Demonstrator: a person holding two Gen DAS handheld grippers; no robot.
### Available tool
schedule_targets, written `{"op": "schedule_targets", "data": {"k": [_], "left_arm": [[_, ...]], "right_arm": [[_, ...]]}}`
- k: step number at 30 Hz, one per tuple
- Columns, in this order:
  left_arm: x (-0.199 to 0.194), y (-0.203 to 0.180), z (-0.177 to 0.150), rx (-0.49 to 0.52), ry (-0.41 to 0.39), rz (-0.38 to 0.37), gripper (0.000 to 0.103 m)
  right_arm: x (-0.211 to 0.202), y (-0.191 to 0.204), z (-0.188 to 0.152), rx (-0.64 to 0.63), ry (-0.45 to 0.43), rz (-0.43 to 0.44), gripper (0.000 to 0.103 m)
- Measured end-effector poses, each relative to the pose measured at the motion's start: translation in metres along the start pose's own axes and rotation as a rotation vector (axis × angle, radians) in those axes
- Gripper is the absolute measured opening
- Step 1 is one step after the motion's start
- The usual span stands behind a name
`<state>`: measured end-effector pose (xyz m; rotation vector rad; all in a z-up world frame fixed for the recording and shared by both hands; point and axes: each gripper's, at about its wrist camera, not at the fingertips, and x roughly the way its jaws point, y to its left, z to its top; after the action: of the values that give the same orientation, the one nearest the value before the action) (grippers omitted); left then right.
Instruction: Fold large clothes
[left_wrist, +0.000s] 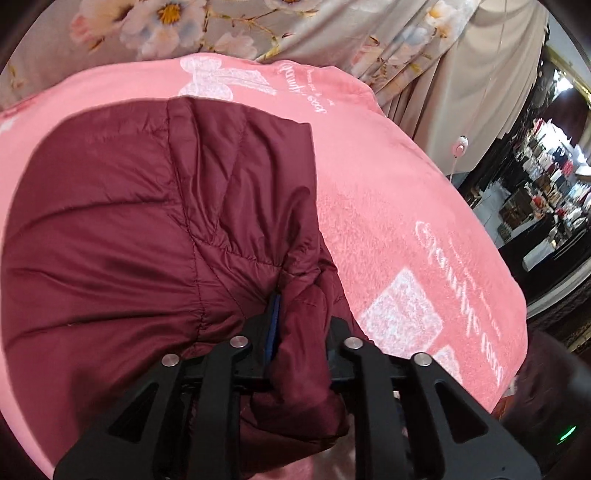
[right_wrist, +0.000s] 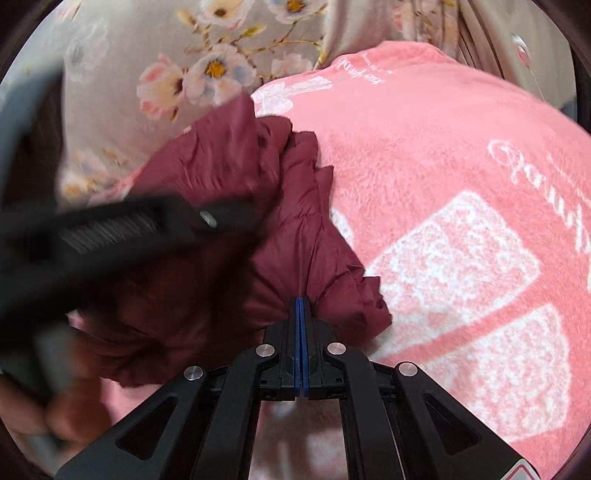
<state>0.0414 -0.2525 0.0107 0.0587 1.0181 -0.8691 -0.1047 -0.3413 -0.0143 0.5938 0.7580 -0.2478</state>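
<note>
Two views split the scene between them. From the left wrist, the left tool (left_wrist: 299, 328) stood with its jaws a little apart and a thick fold of the maroon jacket (left_wrist: 147, 229) bunched between them; whether the pads pressed on the cloth was hard to judge, as the far finger was buried in fabric. Only this view took in the cluttered shelves (left_wrist: 546, 184) off to the right and a small round pink-and-white object (left_wrist: 461, 142) hanging on a cord.

From the right wrist, the right tool (right_wrist: 302, 306) had its blue pads (right_wrist: 302, 332) pressed together, pinching a thin gathered edge of the jacket. Only here did the other tool show from outside, a blurred black bar crossing the left side, with a hand (right_wrist: 59, 417) low in the corner.

Spread across a pink blanket (left_wrist: 388, 206), the jacket was quilted, slightly glossy and puffy, stitched in long channels. By contrast the blanket was fuzzy (printed with white script and blocky patches), and behind it hung a smooth grey floral cloth (right_wrist: 122, 85).
</note>
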Motion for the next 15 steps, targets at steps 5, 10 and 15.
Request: {"op": "schedule_targets", "data": {"k": [5,10,15], "left_arm": [[-0.042,0.010,0.008,-0.106,-0.065,-0.168,0.063],[-0.123,0.031,0.031,-0.104,-0.311,-0.042,0.085],[-0.137,0.079,0.048,-0.149,-0.331,0.294,0.085]], "right_arm": [[-0.033,-0.006,0.020,0.048,-0.058,0.018,0.009],[-0.056,0.015,0.072,0.047,-0.136,0.080,0.042],[-0.029,0.041,0.120,0.079,-0.083,0.142,0.061]]}}
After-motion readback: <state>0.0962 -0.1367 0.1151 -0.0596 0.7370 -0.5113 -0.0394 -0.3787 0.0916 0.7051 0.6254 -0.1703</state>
